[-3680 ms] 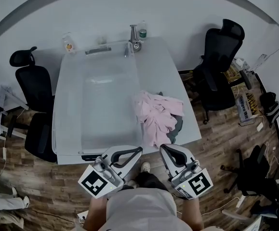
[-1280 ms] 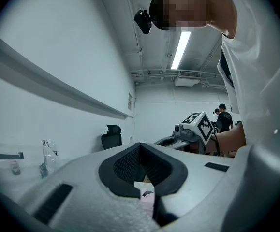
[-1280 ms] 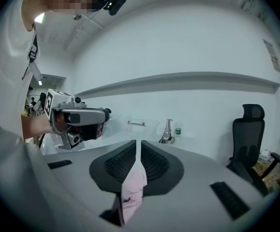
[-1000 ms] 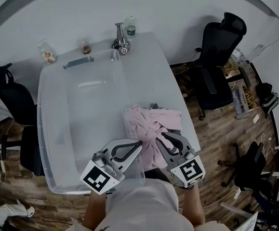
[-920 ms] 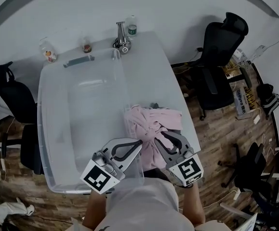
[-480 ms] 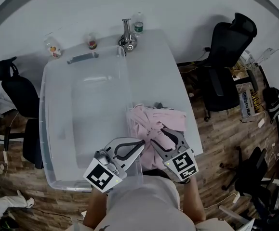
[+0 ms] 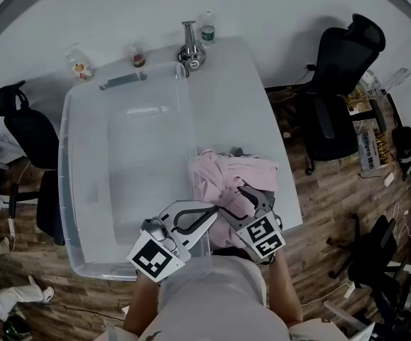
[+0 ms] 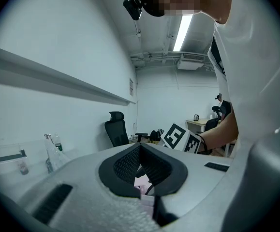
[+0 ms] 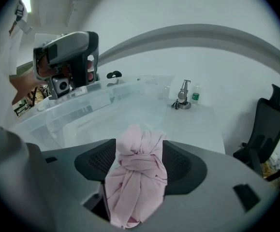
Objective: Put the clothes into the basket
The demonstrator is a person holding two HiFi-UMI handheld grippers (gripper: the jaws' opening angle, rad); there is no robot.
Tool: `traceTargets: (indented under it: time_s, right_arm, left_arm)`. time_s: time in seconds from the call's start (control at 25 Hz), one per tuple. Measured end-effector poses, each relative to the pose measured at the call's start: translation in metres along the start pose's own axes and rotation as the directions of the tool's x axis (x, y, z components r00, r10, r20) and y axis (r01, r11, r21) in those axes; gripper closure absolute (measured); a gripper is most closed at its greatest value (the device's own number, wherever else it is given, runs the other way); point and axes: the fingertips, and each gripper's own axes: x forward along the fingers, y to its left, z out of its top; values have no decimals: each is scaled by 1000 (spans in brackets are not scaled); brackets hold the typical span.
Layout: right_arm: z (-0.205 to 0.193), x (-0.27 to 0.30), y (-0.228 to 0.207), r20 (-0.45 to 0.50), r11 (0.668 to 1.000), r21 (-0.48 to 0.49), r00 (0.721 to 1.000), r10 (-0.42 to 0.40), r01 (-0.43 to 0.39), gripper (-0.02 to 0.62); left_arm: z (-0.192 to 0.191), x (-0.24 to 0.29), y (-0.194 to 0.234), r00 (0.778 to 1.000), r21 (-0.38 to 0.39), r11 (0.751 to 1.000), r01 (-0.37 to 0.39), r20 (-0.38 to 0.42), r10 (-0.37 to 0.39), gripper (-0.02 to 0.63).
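Table [image 7: 237,98], white. Clear plastic basket [image 7: 64,190] takes up its left half. At the far edge, beyond the basket: a shiny metal object [image 7: 189,50], a green-label bottle [image 7: 207,34], two small bottles [image 7: 79,61] further left. None of these is near my work. Black office chairs stand off both sides, left chair [image 7: 24,130] and right chair [image 7: 341,73], clear of the table's near edge.

Pink clothes [image 7: 223,176] lie heaped on the table, just beside the basket's right wall and outside it. A dark garment [image 7: 264,182] shows under the heap's right edge. That right wall stands between the heap and the basket's inside. Through the basket's clear floor only the table shows.

Right tool [image 7: 233,202] is down in the near side of the heap. Its jaws are opening, and a twisted bunch of the pink cloth stands between the pads, filling the gap.

Left tool [image 7: 211,216] hangs over the basket's near right corner, jaws closed tip to tip, gripping nothing. A sliver of pink shows past them.
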Motion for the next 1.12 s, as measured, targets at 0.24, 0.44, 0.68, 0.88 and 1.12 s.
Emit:
traceTargets:
  time_s: [0.24, 0.44, 0.68, 0.88, 1.12]
  right_arm:
    - [-21, 18, 3, -66, 1000, 16, 998, 22, -21, 274]
    - [-31, 28, 0, -97, 1000, 28, 995, 16, -14, 228]
    - [-39, 43, 1, -126, 999, 32, 992, 32, -28, 156]
    - [-48, 56, 2, -155, 999, 20, 987, 38, -36, 116]
    - [-53, 68, 2, -167, 999, 15, 985, 38, -36, 65]
  left_arm:
    - [-5, 1, 0, 1000, 0, 1000, 0, -21, 0, 601]
    - [-8, 1, -1, 999, -5, 1000, 2, -38, -2, 601]
    - [-12, 3, 0, 998, 1, 1000, 11, -54, -11, 601]
    - [-15, 5, 1, 997, -3, 1000, 16, -70, -16, 601]
    - [-21, 5, 4, 995, -15, 1000, 19, -96, -20, 601]
